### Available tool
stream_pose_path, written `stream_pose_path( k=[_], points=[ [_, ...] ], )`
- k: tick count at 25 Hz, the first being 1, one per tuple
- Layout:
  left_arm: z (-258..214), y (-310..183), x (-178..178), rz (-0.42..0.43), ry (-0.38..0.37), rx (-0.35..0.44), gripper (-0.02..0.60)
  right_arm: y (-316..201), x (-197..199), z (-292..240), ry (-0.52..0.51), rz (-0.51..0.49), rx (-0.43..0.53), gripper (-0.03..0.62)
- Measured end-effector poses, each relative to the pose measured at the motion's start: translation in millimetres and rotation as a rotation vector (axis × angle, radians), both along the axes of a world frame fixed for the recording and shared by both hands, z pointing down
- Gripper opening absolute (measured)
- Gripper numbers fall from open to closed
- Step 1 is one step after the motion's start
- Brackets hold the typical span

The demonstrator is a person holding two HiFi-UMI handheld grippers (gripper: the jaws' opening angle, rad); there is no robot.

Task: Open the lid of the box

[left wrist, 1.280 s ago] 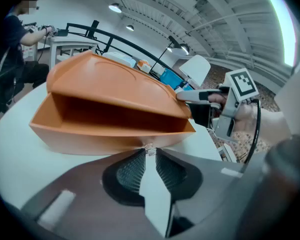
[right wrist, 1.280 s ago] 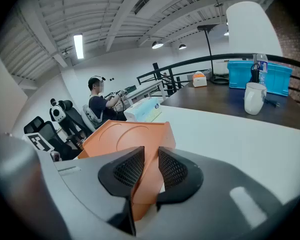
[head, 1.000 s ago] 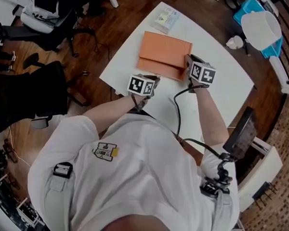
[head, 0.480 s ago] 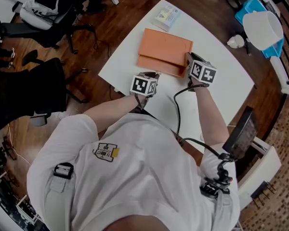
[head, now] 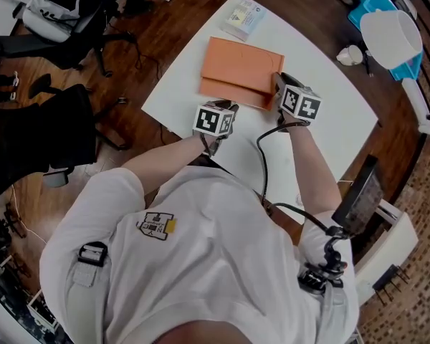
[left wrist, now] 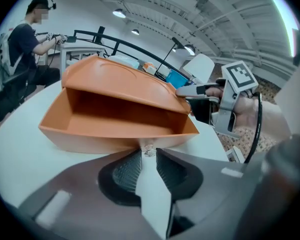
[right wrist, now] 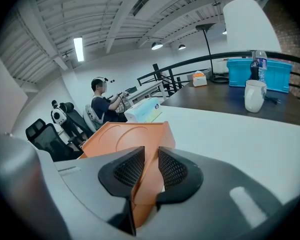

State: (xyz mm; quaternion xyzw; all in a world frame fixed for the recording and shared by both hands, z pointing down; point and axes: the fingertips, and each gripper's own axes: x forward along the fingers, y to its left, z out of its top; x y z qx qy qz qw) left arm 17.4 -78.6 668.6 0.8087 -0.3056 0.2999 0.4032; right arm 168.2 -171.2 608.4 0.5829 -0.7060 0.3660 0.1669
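While we clamp the right gripper [right wrist: 150, 155] jaws on the lid [right wrist: 125, 139] edge to hinge it up | orange box [head: 233, 92] sits on white surface [head: 330, 113] | left gripper [left wrist: 149, 155] jaws apart, empty, at the front wall, likely steadying it

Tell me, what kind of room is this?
Probably a shared office or workshop. There are rolling office chairs on a wooden floor, a big white table, and another person busy at a desk farther back.
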Motion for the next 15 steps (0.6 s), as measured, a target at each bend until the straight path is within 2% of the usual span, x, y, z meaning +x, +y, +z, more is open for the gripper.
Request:
stream_pose_path(
  k=[4,8,15],
  points=[
    [6,-5,4,-0.018,-0.01,-0.016,0.066,0,0,0,0.001,0.002,-0.002,0.084],
    [1,-6,2,-0.013,-0.019,0.003,0.064,0,-2,1,0.0,0.002,-0.001,0.084],
    [6,20,-3,-0.009,-0.036,-0.038,0.064,0,1,0,0.002,0.001,-0.001,0.084]
  ],
)
